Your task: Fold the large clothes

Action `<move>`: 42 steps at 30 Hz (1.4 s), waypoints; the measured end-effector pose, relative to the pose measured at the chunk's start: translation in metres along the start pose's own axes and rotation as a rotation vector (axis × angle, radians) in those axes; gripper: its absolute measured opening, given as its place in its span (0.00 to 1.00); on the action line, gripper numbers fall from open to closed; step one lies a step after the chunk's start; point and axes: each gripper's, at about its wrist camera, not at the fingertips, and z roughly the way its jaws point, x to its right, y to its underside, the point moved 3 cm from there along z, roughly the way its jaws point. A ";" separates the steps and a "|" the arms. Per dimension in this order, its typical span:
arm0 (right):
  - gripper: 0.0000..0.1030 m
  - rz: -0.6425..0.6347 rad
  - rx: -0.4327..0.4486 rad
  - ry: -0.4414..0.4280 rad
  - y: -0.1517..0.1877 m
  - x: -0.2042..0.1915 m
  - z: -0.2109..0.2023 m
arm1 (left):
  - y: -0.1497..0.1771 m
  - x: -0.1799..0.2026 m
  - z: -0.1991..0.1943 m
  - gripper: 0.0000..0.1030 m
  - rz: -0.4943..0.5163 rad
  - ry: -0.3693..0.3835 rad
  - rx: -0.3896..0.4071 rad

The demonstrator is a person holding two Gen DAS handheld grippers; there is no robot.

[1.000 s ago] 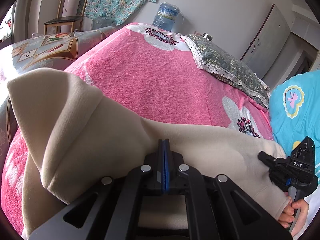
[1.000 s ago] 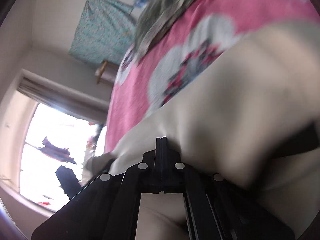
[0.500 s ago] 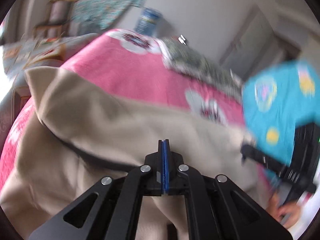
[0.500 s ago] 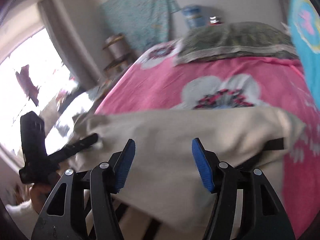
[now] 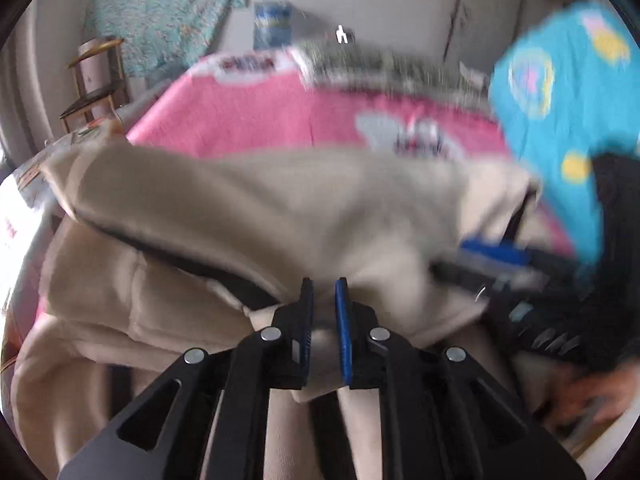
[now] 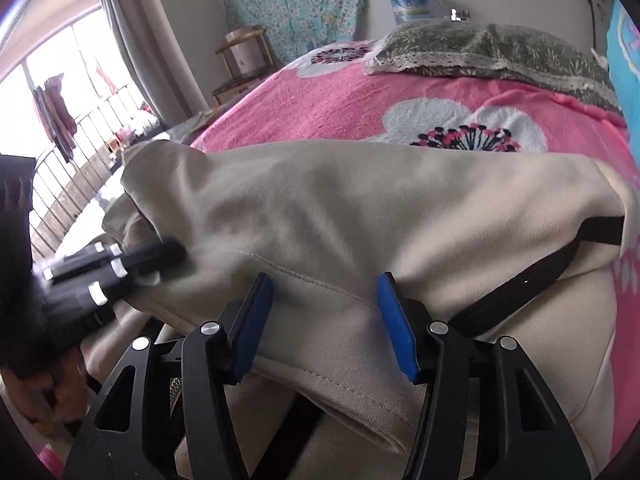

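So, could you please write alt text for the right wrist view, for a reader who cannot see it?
The right gripper hangs open over a folded beige garment with black trim, lying on a pink floral blanket. The left gripper reaches onto the cloth from the left; a patterned pillow lies behind.

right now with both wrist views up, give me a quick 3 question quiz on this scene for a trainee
1. True or false: the right tool is clamped shut on the beige garment.
2. What lies under the garment? A) pink flowered blanket B) wooden table C) grey carpet
3. Fill in: the pads of the left tool stand a narrow gap apart, just opened, and the fabric between them looks ____.

Key
1. False: its pads stand wide apart over the hem, and they have closed only slightly.
2. A
3. Released, no longer pinched; blur leaves some doubt.
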 end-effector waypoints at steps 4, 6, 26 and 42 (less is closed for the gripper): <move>0.51 -0.036 0.002 0.053 -0.003 -0.006 0.004 | 0.001 0.006 0.008 0.11 0.030 -0.053 0.024; 0.51 -0.022 0.004 0.035 -0.003 -0.003 0.003 | 0.000 0.005 0.006 0.11 0.028 -0.049 0.027; 0.51 -0.015 0.018 0.023 -0.003 -0.002 0.000 | 0.001 -0.007 -0.003 0.12 -0.042 0.044 0.040; 0.52 -0.015 0.022 0.008 -0.006 -0.002 0.004 | 0.002 -0.015 -0.003 0.13 -0.097 0.113 0.040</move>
